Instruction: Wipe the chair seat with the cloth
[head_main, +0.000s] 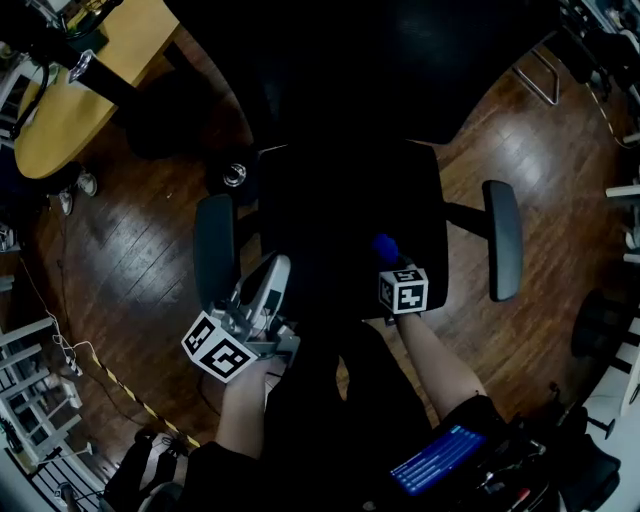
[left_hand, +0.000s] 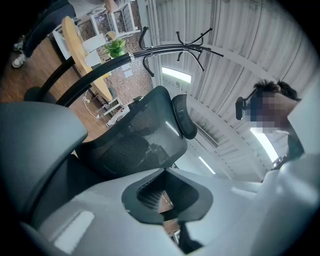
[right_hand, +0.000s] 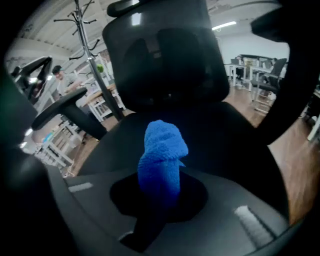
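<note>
Blue cloth (right_hand: 161, 150) clamped in my right tool (head_main: 390, 258) over the chair seat (right_hand: 230, 140), left tool (head_main: 272, 272) closed empty, and pressing hard could drag that wad loose.

Chair in the middle, one gripper at each side of its near edge.

The black padded seat (head_main: 330, 215) of the office chair lay at the centre of the brown wooden plank floor (head_main: 140, 260), with the black mesh backrest (right_hand: 165, 55) on its far side and the grey padded left armrest (head_main: 214, 248) and grey padded right armrest (head_main: 502, 238) flanking it. The left gripper (head_main: 274, 268) was over the seat's near left edge, just beside the left armrest. The right gripper (head_main: 388, 260) was over the near part, right of centre, with the blue terry cloth (head_main: 384, 245) between its jaws and reaching out ahead of them. A pale wooden round-ended table (head_main: 70, 115) stood well apart, behind and to the left.
</note>
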